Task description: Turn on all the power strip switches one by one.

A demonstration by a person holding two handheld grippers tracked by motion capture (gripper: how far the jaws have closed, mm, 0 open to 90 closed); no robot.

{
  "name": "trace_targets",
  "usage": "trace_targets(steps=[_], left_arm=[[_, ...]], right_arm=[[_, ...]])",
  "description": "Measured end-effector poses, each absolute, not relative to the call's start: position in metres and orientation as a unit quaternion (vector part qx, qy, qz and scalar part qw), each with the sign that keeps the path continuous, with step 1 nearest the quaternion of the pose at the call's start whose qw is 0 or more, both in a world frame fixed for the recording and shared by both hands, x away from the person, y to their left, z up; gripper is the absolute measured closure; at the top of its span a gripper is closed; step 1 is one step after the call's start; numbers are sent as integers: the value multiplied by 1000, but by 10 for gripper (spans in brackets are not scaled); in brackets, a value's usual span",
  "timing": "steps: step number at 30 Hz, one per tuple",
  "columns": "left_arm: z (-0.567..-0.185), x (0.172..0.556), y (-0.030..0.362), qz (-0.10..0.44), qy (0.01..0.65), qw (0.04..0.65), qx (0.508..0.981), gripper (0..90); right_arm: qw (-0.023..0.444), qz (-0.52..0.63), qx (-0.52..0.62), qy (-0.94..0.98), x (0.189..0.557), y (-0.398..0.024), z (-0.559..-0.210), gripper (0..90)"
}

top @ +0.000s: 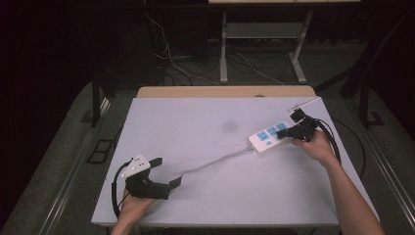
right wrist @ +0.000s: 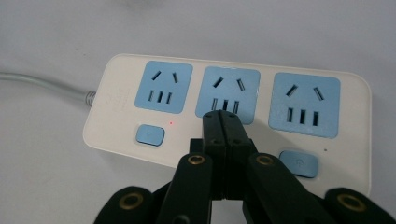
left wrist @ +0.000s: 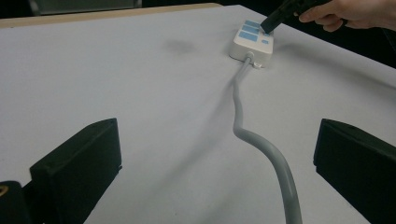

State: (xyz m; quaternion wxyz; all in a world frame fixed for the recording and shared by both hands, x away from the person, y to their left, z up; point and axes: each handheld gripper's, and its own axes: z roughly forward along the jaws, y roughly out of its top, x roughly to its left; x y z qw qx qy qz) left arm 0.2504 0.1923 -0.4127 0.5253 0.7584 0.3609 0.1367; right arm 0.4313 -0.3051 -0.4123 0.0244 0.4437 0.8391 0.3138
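A white power strip (top: 268, 137) with three blue sockets lies at the table's right side. Its grey cable (top: 215, 160) snakes left toward my left gripper (top: 166, 171). That gripper rests open near the front left edge, and the cable (left wrist: 243, 107) runs between its wide-apart jaws (left wrist: 217, 137) without touching them. My right gripper (top: 280, 132) is shut with nothing in it. Its joined tips (right wrist: 222, 116) sit over the strip (right wrist: 116, 121) just below the middle socket. Blue buttons show under the left socket (right wrist: 150, 135) and the right one (right wrist: 299, 163). A tiny red light (right wrist: 171, 123) glows beside the left button.
The white tabletop (top: 220, 205) has a faint dark smudge (top: 229, 126) near its middle. A thin white rod (top: 306, 104) lies at the far right corner. Behind the table are metal desk legs (top: 223, 54) and loose cables on the floor (top: 171, 61).
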Motion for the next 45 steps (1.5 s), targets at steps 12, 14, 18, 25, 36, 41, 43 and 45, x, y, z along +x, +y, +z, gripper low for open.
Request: trace_targets(steps=[12, 14, 18, 25, 36, 41, 43, 45], left_arm=[[-413, 250, 190, 136, 358, 522, 762, 0], [-413, 250, 190, 137, 357, 521, 763, 0], [-413, 250, 190, 137, 356, 520, 764, 0], [-413, 250, 191, 136, 359, 520, 763, 0], [-413, 250, 191, 134, 358, 522, 762, 0], [-413, 250, 191, 134, 359, 523, 761, 0], [-413, 250, 191, 134, 358, 522, 762, 0], [-413, 250, 191, 133, 358, 522, 762, 0]], right_arm=[[40, 308, 436, 845, 429, -302, -413, 900], [40, 306, 437, 845, 429, -302, -413, 900], [42, 305, 439, 844, 430, -301, -414, 900], [39, 309, 438, 843, 430, -301, -415, 900], [39, 306, 443, 842, 430, -299, -412, 900], [30, 317, 442, 839, 429, -299, -407, 900], [30, 320, 441, 838, 429, -300, -404, 900], [31, 322, 439, 838, 429, -302, -401, 900]])
